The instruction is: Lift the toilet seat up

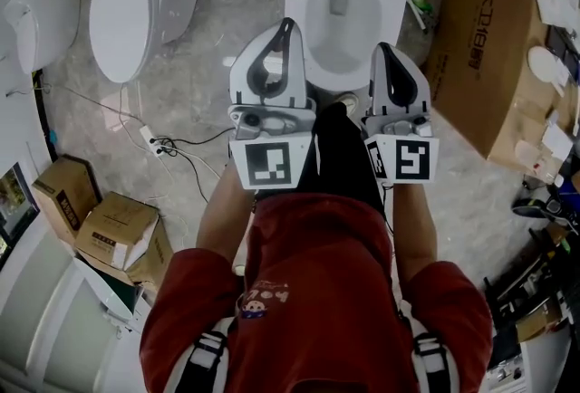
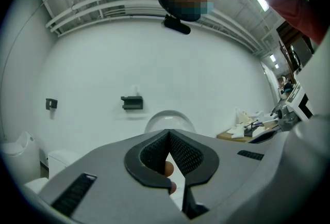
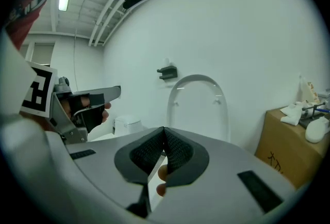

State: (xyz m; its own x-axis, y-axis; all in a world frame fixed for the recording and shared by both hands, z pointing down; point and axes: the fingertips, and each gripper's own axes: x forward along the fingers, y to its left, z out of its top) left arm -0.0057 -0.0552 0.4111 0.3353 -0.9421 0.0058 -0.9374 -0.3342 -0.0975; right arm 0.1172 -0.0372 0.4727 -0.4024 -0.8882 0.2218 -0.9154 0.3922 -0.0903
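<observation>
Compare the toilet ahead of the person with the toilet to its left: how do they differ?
The toilet ahead is open, its seat raised upright; the left toilet is closed. The toilet ahead sits square in the head view; the left toilet sits slightly askew. Both are white.

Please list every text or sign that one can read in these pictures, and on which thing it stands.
Large cardboard box: dark print, seems to begin "大卫"; the rest unclear.
Small cardboard boxes: labels too small to read.
Marker cubes: black square patterns, no words.
Red top: patch print too small to read.
</observation>
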